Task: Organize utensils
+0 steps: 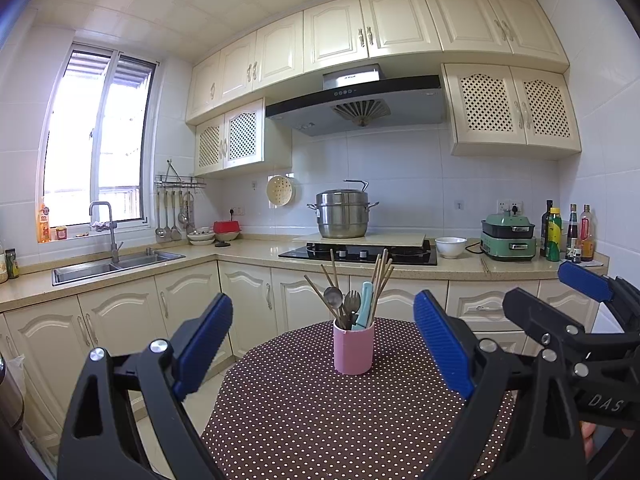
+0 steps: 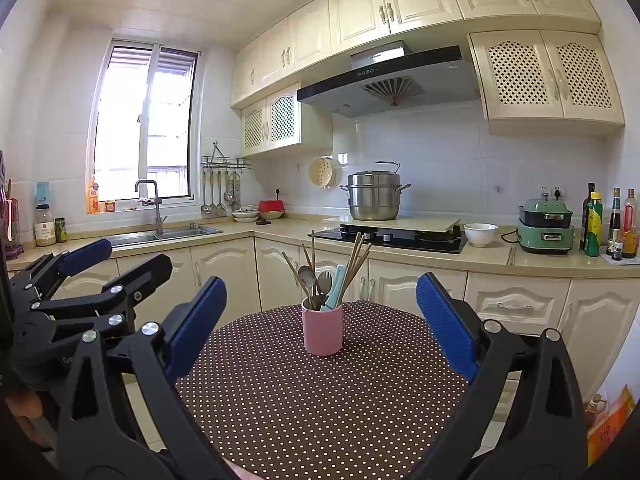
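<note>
- Two grippers, both hovering over a round table with a brown polka-dot cloth, neither one touching anything.
- Left gripper has its blue pads spread wide, nothing between them. From its own camera the pink cup sits right in the gap, farther out on the table.
- Right gripper is the same deal: jaws spread wide, empty, pads framing the cup from a bit more to the right.
- You can see each gripper from the other's cam too. The right one pokes in at the right edge of the left view, and the left one shows at the left edge of the right view, so they're side by side.
- Cup stands upright toward the far side of the table, well apart from both sets of pads.
- Stuffed in the cup: a bunch of wooden chopsticks fanning up and out, a metal spoon, a dark fork, and something with a teal handle (can't tell what it is).
- Behind all that is the kitchen counter with a sink on the left under the window, a black cooktop, and a steel steamer pot on a board.
- White bowl and a green cooker sit right of the cooktop, then a few bottles near the wall.
</note>
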`<state>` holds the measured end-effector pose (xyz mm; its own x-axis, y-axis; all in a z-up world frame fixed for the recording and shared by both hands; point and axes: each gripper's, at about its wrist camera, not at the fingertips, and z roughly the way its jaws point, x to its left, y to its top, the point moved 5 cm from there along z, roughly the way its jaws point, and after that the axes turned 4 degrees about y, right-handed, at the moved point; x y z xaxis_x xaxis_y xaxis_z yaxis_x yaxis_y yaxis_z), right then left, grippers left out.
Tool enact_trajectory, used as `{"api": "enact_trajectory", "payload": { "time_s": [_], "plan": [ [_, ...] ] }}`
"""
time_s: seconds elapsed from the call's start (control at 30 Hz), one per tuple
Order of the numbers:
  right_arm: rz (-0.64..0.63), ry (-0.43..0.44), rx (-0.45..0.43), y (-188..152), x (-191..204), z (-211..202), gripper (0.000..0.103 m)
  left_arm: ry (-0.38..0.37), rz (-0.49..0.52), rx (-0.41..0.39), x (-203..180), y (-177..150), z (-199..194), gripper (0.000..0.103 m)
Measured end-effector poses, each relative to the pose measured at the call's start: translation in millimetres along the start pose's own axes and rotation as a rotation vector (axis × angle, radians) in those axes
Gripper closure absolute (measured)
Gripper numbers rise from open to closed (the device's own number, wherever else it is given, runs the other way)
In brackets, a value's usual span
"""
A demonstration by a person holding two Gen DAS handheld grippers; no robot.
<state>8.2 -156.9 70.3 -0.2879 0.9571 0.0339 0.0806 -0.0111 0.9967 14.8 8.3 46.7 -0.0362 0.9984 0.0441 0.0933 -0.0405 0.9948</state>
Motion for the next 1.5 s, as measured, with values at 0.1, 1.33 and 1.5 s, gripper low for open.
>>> {"api": "enact_trajectory", "payload": {
  "time_s": [0.1, 1.33, 1.5],
  "plan": [
    [0.001, 0.000, 0.001, -1.2, 0.5, -1.4, 0.009, 0.000, 0.001, 0.000, 0.0, -0.7, -0.2, 0.013],
    [0.012, 0.001, 0.012, -6.4, 1.6, -1.6, 0.009, -0.004, 0.003, 0.008, 1.7, -1.4, 1.3, 0.013],
    [0.015, 0.002, 0.016, -8.9, 3.0, -0.9, 0.009, -0.004, 0.004, 0.009, 4.8, -4.1, 2.9, 0.013]
  ]
}}
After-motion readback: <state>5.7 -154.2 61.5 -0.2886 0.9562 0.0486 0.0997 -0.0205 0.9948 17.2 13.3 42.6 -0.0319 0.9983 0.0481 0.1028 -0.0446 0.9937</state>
